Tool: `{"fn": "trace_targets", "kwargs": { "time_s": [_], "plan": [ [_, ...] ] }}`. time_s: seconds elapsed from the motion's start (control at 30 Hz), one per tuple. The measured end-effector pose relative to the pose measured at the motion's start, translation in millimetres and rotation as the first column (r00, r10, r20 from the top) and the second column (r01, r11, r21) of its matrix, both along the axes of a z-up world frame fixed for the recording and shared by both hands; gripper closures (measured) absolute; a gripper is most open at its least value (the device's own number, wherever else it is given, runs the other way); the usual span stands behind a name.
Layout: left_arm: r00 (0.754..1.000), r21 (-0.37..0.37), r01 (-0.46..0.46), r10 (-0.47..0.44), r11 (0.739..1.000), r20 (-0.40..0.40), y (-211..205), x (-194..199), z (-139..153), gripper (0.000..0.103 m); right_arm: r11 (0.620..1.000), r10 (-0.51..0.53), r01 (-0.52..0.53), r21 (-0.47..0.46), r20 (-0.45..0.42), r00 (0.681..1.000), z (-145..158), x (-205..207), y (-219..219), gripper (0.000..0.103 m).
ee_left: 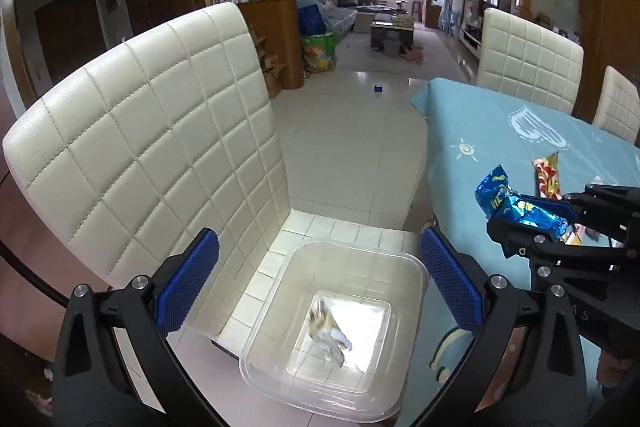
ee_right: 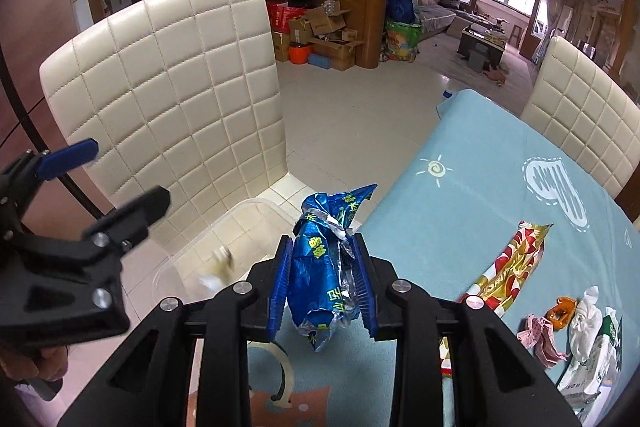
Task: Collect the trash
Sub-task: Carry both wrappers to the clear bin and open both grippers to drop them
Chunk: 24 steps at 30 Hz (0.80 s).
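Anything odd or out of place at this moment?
One thing: the clear bin for the trash sits on the white chair's seat, not the floor. A blurred scrap shows inside it. Wrappers litter the blue tablecloth, as expected.

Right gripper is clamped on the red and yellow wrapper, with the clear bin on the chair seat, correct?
Not quite. The right gripper is clamped on the blue snack wrapper, as the right wrist view shows; the red and yellow wrapper lies on the table. The clear bin is on the chair seat.

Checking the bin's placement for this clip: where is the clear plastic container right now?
The clear plastic container sits on the cream quilted chair's seat, left of the blue-clothed table, directly below the open left tongs in the left wrist view.
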<state>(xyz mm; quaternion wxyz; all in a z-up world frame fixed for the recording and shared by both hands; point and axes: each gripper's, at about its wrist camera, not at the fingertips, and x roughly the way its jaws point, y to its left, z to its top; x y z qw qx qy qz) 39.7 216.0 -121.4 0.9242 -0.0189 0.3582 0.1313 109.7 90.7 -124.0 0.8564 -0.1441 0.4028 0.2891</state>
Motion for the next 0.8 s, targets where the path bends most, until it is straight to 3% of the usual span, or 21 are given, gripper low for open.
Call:
{"fn": "trace_targets", "kwargs": {
  "time_s": [0.33,0.43,0.5,0.57,0.8],
  "plan": [
    [0.995,-0.001,-0.098,0.098,0.995,-0.009,30.7,-8.6,-3.4,0.004,0.997,0.076,-0.076,-0.017,-0.024,0.997,-13.1,0.6,29.8,0.071],
    [0.992,0.004,-0.125,0.125,0.992,-0.015,38.0,-13.6,-4.4,0.004,0.994,0.107,-0.107,-0.019,-0.015,0.994,-13.7,-1.9,40.4,0.064],
    [0.989,0.005,-0.144,0.145,0.989,-0.02,42.0,-18.2,-5.3,0.004,0.993,0.12,-0.12,-0.021,0.005,0.993,-12.3,-4.3,45.8,0.047],
    [0.986,0.001,-0.167,0.167,0.986,-0.024,46.6,-21.4,-6.0,0.004,0.991,0.131,-0.131,-0.025,0.039,0.991,-8.8,-8.4,50.0,0.04],
    [0.981,-0.011,-0.194,0.194,0.981,-0.025,46.6,-29.7,-2.4,0.004,0.99,0.137,-0.136,-0.028,0.054,0.989,-1.5,-12.3,43.9,0.039]
  ]
}}
